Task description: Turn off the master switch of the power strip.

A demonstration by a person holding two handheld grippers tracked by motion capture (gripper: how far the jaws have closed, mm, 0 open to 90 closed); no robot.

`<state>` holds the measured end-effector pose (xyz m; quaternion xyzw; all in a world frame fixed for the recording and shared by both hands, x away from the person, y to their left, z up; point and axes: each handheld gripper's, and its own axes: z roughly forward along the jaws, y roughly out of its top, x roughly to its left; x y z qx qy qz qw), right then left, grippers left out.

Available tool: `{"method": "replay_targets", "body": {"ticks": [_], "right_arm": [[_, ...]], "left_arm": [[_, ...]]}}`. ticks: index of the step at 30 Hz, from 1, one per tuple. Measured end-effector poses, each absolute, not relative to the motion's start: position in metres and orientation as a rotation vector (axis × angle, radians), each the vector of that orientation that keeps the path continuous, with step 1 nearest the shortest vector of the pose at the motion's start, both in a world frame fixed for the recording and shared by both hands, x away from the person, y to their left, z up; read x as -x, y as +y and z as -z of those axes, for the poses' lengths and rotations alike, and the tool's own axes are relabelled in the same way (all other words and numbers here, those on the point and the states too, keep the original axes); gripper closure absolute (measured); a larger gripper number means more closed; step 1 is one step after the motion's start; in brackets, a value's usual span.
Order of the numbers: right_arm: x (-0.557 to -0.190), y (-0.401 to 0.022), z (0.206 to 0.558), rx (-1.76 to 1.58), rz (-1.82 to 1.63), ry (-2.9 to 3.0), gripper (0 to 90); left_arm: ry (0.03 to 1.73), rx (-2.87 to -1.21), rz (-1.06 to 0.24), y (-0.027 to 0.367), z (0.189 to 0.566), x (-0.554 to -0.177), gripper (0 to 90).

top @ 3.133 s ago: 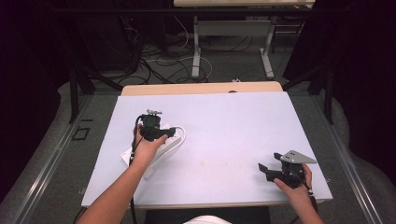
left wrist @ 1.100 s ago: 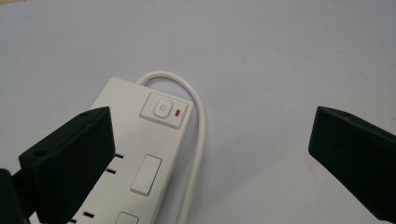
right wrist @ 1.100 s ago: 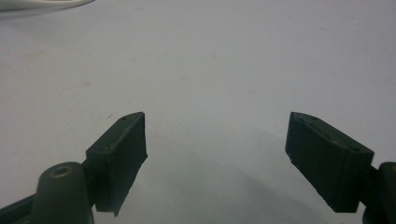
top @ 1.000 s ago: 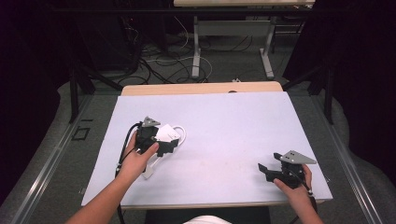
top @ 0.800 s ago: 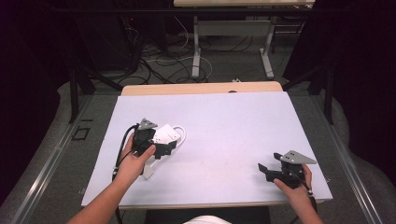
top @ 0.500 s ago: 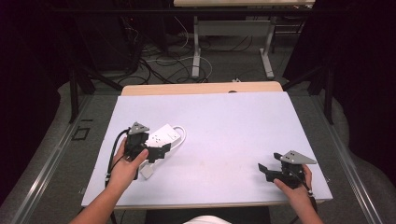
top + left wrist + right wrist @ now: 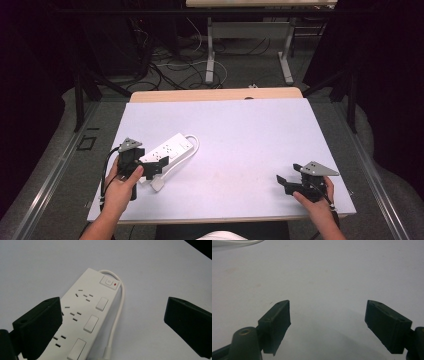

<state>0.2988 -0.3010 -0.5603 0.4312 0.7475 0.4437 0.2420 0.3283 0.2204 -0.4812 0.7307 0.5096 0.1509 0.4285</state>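
**Power strip, left side of table**

I log one white power strip (image 7: 165,151) lying flat on the pale table (image 7: 240,140), its cord (image 7: 117,315) looping alongside. My left gripper (image 7: 152,167) sits at the strip's near end, jaws spread wide, one jaw over the sockets, nothing grasped. My right gripper (image 7: 286,184) rests at the table's near right corner, well apart, jaws released and empty.
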Motion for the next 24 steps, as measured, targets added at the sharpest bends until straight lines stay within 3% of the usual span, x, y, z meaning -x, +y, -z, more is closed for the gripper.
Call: {"method": "replay_targets", "body": {"ticks": [24], "right_arm": [[-0.299, -0.3, 0.561, -1.188, -1.227, 2.038, 19.8]], "left_arm": [[1.365, -1.716, -0.435, 0.274, 0.514, -0.305, 2.3]]}}
